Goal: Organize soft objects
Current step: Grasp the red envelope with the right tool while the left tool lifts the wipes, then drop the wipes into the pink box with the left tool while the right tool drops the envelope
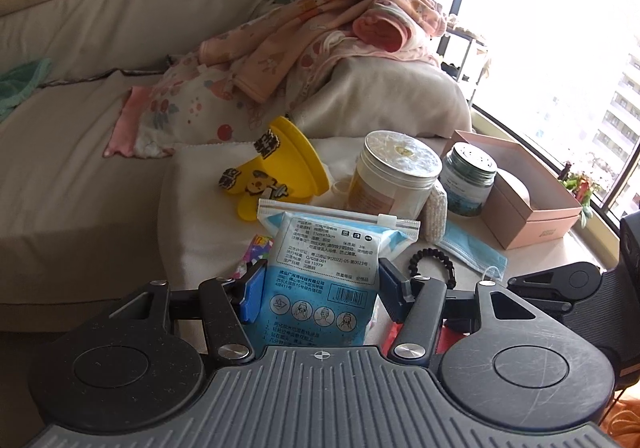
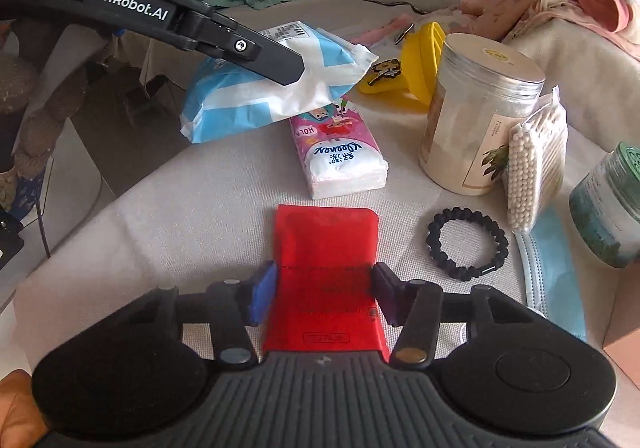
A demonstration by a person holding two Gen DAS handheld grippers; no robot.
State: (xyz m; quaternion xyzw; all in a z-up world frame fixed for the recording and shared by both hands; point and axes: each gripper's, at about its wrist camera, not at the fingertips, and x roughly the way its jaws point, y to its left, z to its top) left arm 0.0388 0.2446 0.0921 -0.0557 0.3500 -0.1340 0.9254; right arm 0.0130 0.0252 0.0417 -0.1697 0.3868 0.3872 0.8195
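Clamped on the blue-and-white wipes pack (image 1: 324,260) in the left wrist view, left gripper (image 1: 320,284) pads pressing its sides and holding it above the table, with the yellow toy (image 1: 276,168) and the silver-lidded jar (image 1: 394,174) farther off. Parted in the right wrist view, right gripper (image 2: 325,294) straddling the red packet (image 2: 326,268) lying flat on the grey cloth (image 2: 180,228), pads just beside its edges, pink tissue pack (image 2: 340,152) beyond, black bracelet (image 2: 468,244) to the right. Probably mid-pickup: next, closing on the red packet and carrying both soft packs to one spot.
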